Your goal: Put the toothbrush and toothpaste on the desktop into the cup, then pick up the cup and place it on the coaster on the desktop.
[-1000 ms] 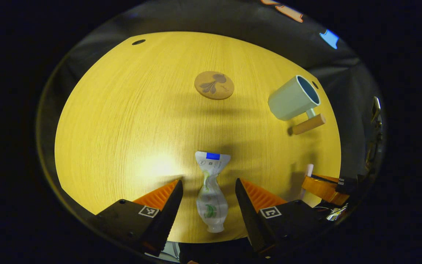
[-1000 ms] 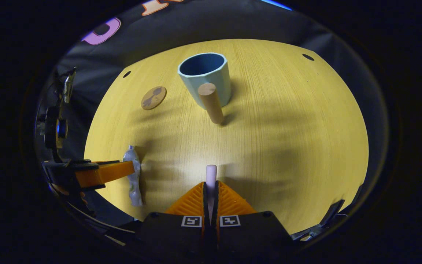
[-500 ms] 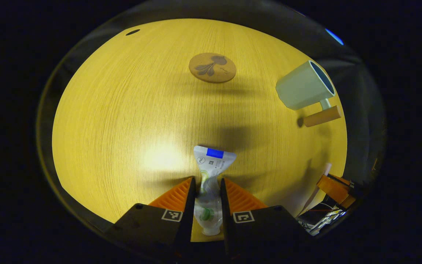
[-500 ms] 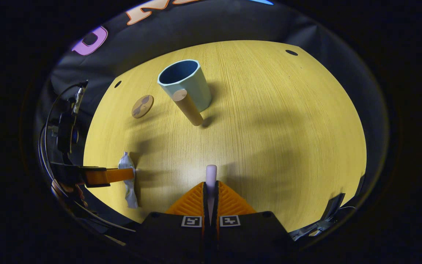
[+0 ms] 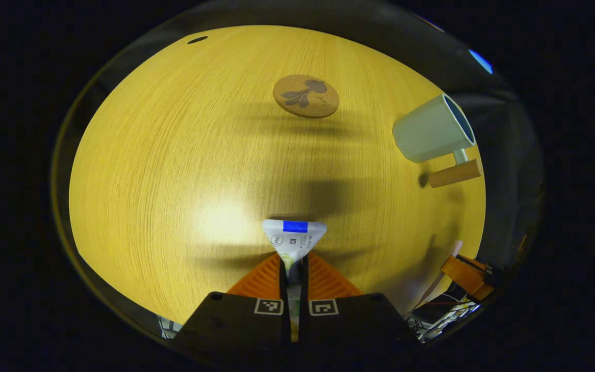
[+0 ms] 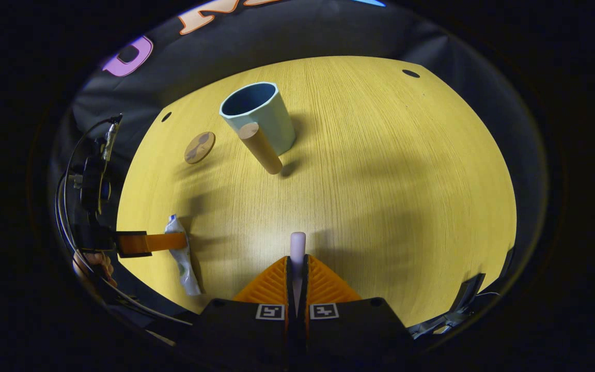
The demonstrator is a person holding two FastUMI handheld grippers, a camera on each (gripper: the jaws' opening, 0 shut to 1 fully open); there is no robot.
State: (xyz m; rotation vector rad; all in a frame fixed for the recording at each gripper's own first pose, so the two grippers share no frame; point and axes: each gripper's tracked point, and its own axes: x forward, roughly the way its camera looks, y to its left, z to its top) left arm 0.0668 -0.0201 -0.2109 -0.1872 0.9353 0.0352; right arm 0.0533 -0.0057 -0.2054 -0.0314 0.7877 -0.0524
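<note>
Standing near the counter's (image 6: 380, 155) far edge, the pale blue cup (image 6: 259, 116) rests upright with its wooden handle (image 6: 260, 148) pointing toward the near edge, and the round cork coaster (image 6: 199, 147) lies flat just beside it; the wood between them and the grippers is bare. The left hand-held gripper (image 5: 293, 266) is closed tight on the toothpaste (image 5: 293, 238), whose flat crimped end fans out past the fingertips. In the right gripper view the tube (image 6: 180, 256) seems to be lifted slightly off the wood, though the angle leaves that unsure. The right hand-held gripper (image 6: 297, 263) is clamped on the toothbrush (image 6: 297, 245), its pale handle end poking out ahead, near the counter's near edge.
</note>
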